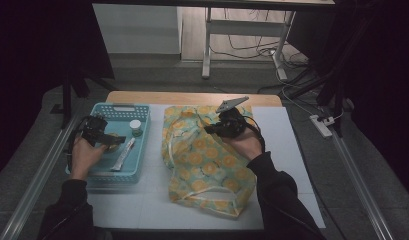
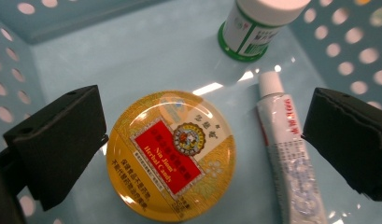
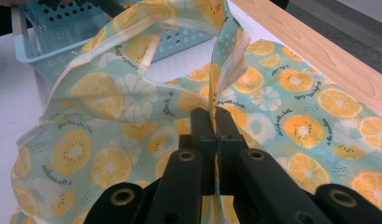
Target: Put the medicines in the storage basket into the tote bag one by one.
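A fabric bag (image 1: 204,160) printed with orange slices lies on the white mat; my right gripper (image 3: 214,116) is shut on the bag's (image 3: 132,93) upper rim and holds that edge lifted. My right gripper (image 1: 212,129) sits over the bag's top part. My left gripper (image 1: 117,140) hovers inside the blue basket (image 1: 142,167), open. Between its spread jaws lies a round yellow candy tin (image 2: 171,155) with a red label, untouched. Beside the tin rests a white tube (image 2: 291,154), and behind it stands a small white bottle (image 2: 258,25) with a green base.
The basket (image 2: 76,51) has perforated walls close around my left gripper (image 2: 202,140). A wooden table edge (image 3: 319,51) runs past the bag. White mat (image 1: 287,145) lies bare to the right of the bag. Cables and table legs (image 1: 207,45) stand on the floor beyond.
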Tool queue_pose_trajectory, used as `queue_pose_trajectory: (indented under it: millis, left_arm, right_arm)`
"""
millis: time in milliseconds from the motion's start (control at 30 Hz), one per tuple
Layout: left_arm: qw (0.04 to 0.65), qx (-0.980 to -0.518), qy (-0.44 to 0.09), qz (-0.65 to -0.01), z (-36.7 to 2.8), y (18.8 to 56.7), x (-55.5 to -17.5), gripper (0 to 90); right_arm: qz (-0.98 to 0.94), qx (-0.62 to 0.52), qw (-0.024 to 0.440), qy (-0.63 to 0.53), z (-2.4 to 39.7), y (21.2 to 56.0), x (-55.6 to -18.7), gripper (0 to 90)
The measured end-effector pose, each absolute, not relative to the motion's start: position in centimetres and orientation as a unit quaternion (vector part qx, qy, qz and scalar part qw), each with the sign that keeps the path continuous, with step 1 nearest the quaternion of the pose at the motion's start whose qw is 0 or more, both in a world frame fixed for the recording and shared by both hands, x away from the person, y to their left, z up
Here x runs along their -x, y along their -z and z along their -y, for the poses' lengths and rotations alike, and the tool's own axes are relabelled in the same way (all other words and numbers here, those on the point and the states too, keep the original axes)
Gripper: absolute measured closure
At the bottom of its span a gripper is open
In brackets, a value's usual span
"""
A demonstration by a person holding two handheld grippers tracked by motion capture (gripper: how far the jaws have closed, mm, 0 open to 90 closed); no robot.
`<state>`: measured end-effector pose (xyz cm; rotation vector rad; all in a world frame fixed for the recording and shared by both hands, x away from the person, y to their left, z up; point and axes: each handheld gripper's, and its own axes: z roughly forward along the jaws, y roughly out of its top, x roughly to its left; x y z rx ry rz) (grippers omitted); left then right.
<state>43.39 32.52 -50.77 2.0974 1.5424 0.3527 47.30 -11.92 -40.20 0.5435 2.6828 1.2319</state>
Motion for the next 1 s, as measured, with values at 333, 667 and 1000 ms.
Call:
queue_pose_trajectory:
  millis: [333,667,1000]
  left_arm:
    - [0.223,-0.784,-0.116,-0.568,-32.5,51.7,-44.6,0.0]
    - [0.186,-0.784,-0.091,-0.585,-32.4,52.2,-44.9,3.8]
    - [0.158,-0.781,-0.092,-0.597,-32.3,52.1,-44.9,19.7]
  right_arm:
    - [-0.892,-0.182,0.068,-0.407,11.9,40.5,-47.3,89.7]
    - [-0.892,-0.184,0.068,-0.408,12.0,40.5,-47.3,89.7]
    - [-0.892,-0.184,0.068,-0.408,12.1,40.6,-47.3,89.7]
